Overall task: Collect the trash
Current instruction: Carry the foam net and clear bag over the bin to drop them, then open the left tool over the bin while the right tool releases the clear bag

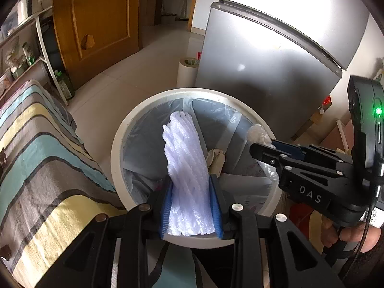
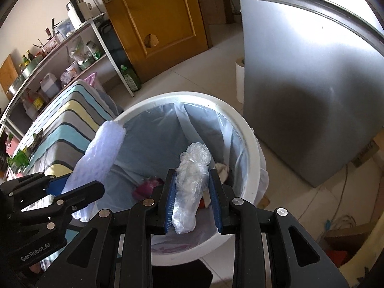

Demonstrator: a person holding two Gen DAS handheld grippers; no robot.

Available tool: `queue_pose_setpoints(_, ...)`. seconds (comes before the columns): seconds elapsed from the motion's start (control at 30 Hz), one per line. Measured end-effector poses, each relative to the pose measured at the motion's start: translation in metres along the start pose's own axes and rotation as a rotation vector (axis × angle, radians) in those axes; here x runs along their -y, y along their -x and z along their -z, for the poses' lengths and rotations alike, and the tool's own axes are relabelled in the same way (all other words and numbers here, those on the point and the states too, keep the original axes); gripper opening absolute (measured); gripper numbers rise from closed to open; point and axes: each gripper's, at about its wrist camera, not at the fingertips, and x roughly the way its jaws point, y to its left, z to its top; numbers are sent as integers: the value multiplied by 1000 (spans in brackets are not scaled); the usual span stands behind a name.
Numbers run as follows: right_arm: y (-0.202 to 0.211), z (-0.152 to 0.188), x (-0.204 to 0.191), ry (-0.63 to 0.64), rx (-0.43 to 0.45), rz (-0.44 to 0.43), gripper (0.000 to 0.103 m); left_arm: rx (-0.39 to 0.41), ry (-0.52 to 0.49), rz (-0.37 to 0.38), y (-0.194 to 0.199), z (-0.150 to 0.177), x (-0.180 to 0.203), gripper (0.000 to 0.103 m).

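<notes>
Trash bin [image 1: 117, 158] beside fridge [image 1: 264, 72]: left claw [image 1: 192, 204] clamps foam wrap [image 1: 184, 168], right claw [image 2: 193, 199] clamps crumpled plastic [image 2: 192, 177].

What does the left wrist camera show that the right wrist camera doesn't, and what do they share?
Only the left wrist view shows the right gripper from the side, with the green light on its camera.

Only the right wrist view shows the kettle on the top shelf, the pink item down in the bin, and the left gripper's side.

Both show the white bin with its liner, the foam sheet in the left gripper, the clear plastic wad in the right gripper, the fridge, and the wooden door.
</notes>
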Motion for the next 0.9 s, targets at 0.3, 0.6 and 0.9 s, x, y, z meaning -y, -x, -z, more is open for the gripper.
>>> queue_pose_setpoints(0.3,-1,1,0,-11,7,-10,50,-7,14,-4,-1,2,-5,41)
queue_pose_setpoints(0.6,10,3,-3,-18,29,-2,50,30,34,-6,12,4,-12,61)
queue_pose_setpoints(0.9,23,4,-12,-14,62,-3,51,79,48,-25,35,9,-20,64)
